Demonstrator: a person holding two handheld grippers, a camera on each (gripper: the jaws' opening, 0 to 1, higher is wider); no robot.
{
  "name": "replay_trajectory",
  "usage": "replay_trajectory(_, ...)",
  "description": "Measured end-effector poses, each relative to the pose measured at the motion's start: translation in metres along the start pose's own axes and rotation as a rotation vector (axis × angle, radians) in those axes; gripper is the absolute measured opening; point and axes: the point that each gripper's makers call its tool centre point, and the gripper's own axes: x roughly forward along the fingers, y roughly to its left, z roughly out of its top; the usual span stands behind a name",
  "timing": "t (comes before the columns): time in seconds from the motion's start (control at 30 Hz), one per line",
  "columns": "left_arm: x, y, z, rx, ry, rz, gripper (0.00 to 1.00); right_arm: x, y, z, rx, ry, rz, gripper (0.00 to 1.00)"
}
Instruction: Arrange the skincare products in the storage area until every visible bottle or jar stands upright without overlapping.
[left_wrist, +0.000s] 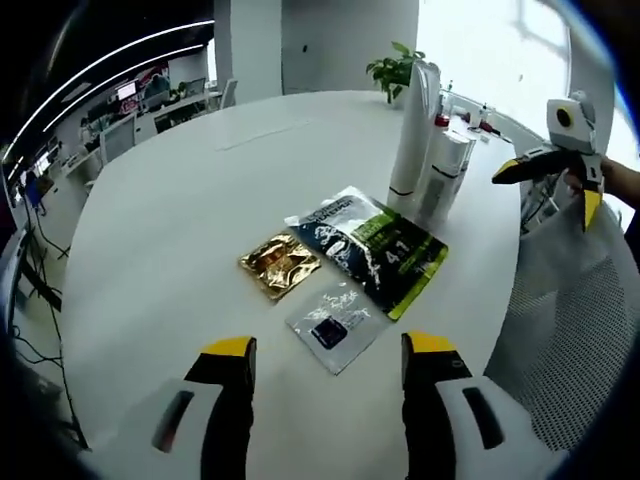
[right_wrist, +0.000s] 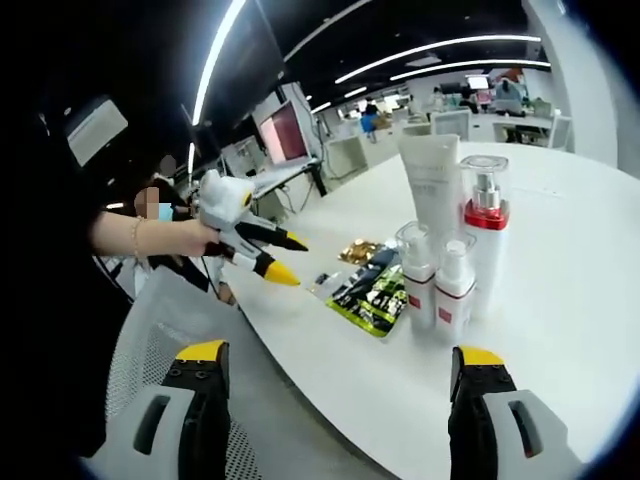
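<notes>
On the white round table, a tall white tube and smaller white bottles stand upright together. In front of them lie a dark and green packet, a gold sachet and a silver sachet. My left gripper hovers open over the near table edge, short of the sachets. The right gripper is open in the air, right of the bottles. In the right gripper view, the tube, a red-banded pump bottle and two small red-labelled bottles stand beyond my open right gripper. A hand holds the left gripper open.
A grey mesh chair sits off the table's right edge, below my right gripper. A potted plant and small items stand at the table's far side. Office desks and monitors lie beyond.
</notes>
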Motion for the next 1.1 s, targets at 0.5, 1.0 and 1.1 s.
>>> replay_trajectory(0.5,-0.039,0.011,0.005,-0.101,-0.097,0.127,0.83,-0.009,-0.014,0.013,0.01,-0.079,-0.061,0.96)
replay_trajectory(1.0,-0.071,0.015,0.01,-0.158,-0.161,0.136,0.93,-0.018,-0.024,0.022,0.058,-0.149,-0.114,0.95)
replay_trajectory(1.1,-0.076,0.013,0.013,-0.174,-0.174,0.134,0.94,-0.018,-0.024,0.022,0.06,-0.148,-0.118,0.95)
